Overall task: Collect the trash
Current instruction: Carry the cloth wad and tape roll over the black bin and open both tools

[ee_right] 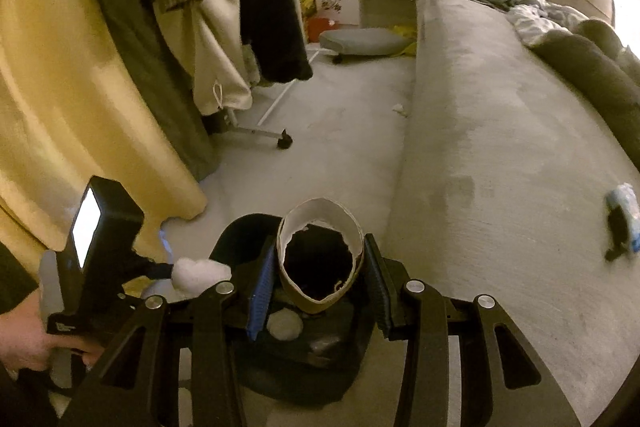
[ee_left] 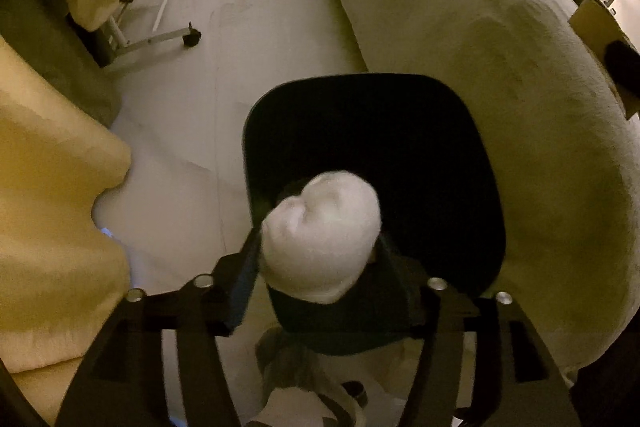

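Observation:
A white crumpled tissue wad (ee_left: 320, 239) sits between the jaws of my left gripper (ee_left: 316, 255), right over the mouth of a black bin (ee_left: 400, 83). The pads stand apart from it rather than squeezing, so the gripper is open. My right gripper (ee_right: 320, 267) is shut on a brown paper cup (ee_right: 320, 291) with a torn white rim, pressed oval between the blue pads, also above the black bin (ee_right: 240, 227). Another white wad (ee_right: 285, 325) lies inside the bin. In the right wrist view the tissue wad (ee_right: 200, 275) shows at the left gripper's tip.
A white scrap (ee_right: 400, 110) lies on the carpet beside the bed (ee_right: 480, 147). A blue-white packet (ee_right: 624, 211) rests on the bed. A clothes rack on castors (ee_right: 284, 143) with hanging garments stands at left, beside a yellow cloth (ee_right: 60, 107). A hand (ee_right: 24, 339) holds the left gripper.

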A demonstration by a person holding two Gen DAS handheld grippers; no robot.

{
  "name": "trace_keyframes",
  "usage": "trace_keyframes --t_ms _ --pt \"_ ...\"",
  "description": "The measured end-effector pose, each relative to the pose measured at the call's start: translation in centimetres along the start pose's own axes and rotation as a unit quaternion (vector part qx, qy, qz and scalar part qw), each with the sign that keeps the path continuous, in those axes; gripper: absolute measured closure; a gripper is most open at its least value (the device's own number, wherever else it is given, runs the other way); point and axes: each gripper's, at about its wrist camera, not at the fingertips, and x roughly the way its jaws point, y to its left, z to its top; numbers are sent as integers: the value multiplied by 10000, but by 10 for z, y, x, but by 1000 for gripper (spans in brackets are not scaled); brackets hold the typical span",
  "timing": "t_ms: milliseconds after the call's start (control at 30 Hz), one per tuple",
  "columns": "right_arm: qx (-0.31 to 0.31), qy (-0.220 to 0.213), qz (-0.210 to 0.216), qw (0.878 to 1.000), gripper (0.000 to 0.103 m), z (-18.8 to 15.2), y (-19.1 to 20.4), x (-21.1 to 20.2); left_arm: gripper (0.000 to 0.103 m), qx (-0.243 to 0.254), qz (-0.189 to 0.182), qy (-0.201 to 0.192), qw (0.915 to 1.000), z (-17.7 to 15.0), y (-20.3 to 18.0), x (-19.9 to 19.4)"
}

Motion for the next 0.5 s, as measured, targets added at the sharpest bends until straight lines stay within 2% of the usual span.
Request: trace_keyframes --t_ms 200,500 --pt "-162 217 -45 9996 60 -1 9 20 23 -104 -164 -35 9998 -4 8 -7" --pt "-269 425 -117 9987 60 -5 14 36 21 -50 -179 -166 9997 -4 11 -16"
